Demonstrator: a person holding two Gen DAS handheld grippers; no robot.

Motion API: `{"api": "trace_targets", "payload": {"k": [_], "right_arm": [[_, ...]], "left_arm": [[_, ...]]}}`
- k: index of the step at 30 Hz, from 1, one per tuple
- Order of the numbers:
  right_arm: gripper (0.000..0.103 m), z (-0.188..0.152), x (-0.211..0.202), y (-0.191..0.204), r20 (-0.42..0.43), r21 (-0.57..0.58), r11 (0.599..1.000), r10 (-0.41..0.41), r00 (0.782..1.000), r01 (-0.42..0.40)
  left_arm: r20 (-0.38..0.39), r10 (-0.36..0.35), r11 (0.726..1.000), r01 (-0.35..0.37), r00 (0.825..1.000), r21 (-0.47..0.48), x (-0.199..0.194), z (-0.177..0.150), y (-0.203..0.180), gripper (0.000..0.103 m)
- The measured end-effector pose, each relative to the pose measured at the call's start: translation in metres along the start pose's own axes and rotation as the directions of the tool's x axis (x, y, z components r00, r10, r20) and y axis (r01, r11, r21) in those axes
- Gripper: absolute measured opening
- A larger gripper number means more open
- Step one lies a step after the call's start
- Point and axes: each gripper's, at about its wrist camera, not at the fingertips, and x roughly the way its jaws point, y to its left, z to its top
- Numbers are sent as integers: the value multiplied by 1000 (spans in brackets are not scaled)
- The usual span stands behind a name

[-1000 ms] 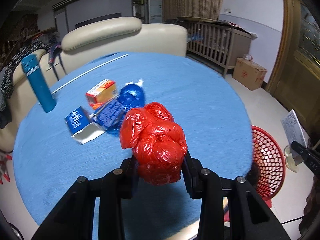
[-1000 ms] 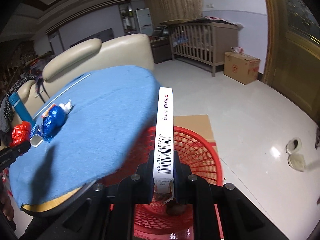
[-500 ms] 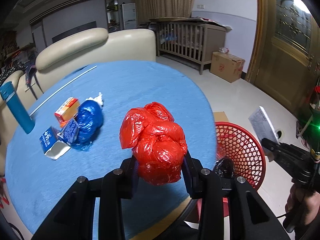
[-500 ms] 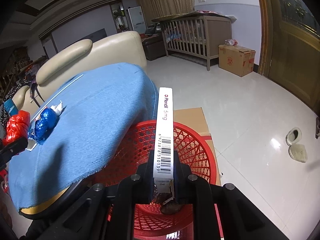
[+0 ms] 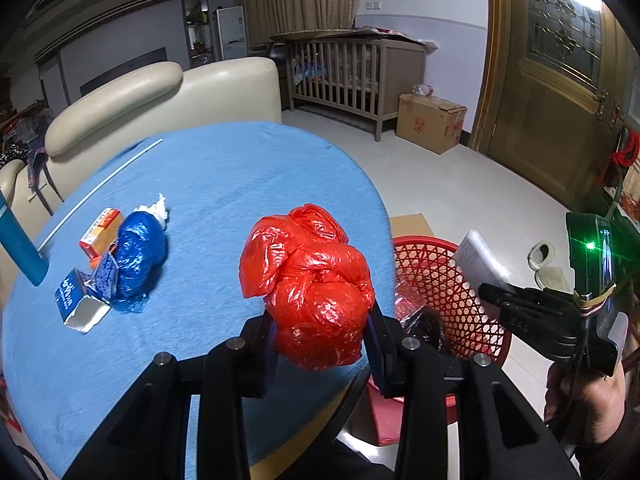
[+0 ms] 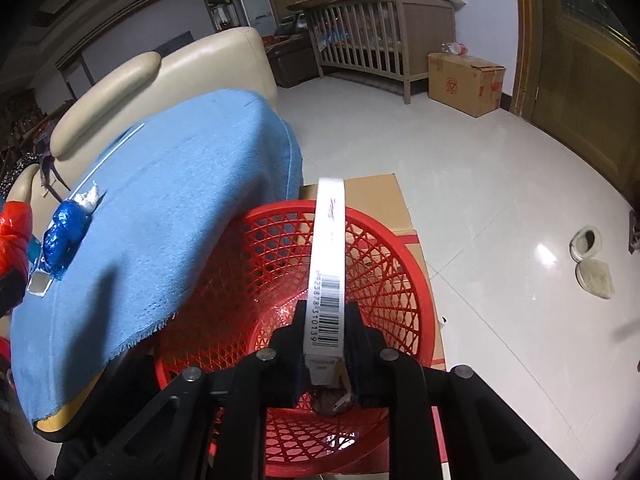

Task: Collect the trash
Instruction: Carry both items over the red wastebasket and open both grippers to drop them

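The left gripper [image 5: 322, 340] has its fingers clamped on a knotted red plastic bag [image 5: 308, 288], which hangs above the near edge of the blue-covered tabletop [image 5: 224, 184]. Just beside that edge stands the red mesh basket [image 5: 452, 292] on the floor, and everything else can be placed from it. Directly over the basket, the right gripper [image 6: 326, 332] carries a slim white medicine box [image 6: 328, 268] with a barcode on its narrow side; its fingers are opening with the box still between them, tilted and blurred at its far end. Dark crumpled trash lies at the basket's bottom [image 6: 324, 400]. Under and behind the basket lies flattened cardboard [image 6: 372, 196]. On the tabletop, well apart from the basket, rest a crumpled blue plastic bag [image 5: 138, 256], a white tissue wad [image 5: 158, 206] touching it, an orange carton [image 5: 100, 232] and an opened blue-and-white carton [image 5: 78, 300]. A blue bottle [image 5: 18, 248] stands at the tabletop's far left edge. Beyond the tabletop is a cream sofa [image 5: 160, 96]; farther from the basket, a wooden crib [image 5: 356, 80] and a cardboard box [image 5: 430, 120] by the wall.
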Motion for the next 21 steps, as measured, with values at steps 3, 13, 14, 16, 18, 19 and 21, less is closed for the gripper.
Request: {"api": "trace_targets", "payload": {"k": [3,13,14,16,18,19,21], "right_arm": [[65,1,-2,-5,5,9,1000,10,1000,-10],[71,14,-32,-29,120,89,996,-2,993,-9],[71,15,-34,-32,126,95,995,-4,992,-8],[71,18,-39,-36,136,105,994,-5,991,-10],[71,20,-45,-41,152,118,993,-10,988,-8],[71,21,-47,-43,157,123,992,-11,988,-9],[71,24,-49,-46,163,131,991,-11,987,-11]], "left_arm": [[-4,-12,1000,12,1000,16,2,2,-5,39],[-27,-85,993,87,996,77,14,11,-36,39],[-35,-100,992,102,994,79,17,12,-40,39],[-50,-122,989,126,991,81,23,14,-48,39],[-62,-147,985,152,987,87,28,17,-55,39],[-66,-159,982,164,985,93,30,19,-59,39],[-77,-178,977,185,981,103,36,22,-67,40]]}}
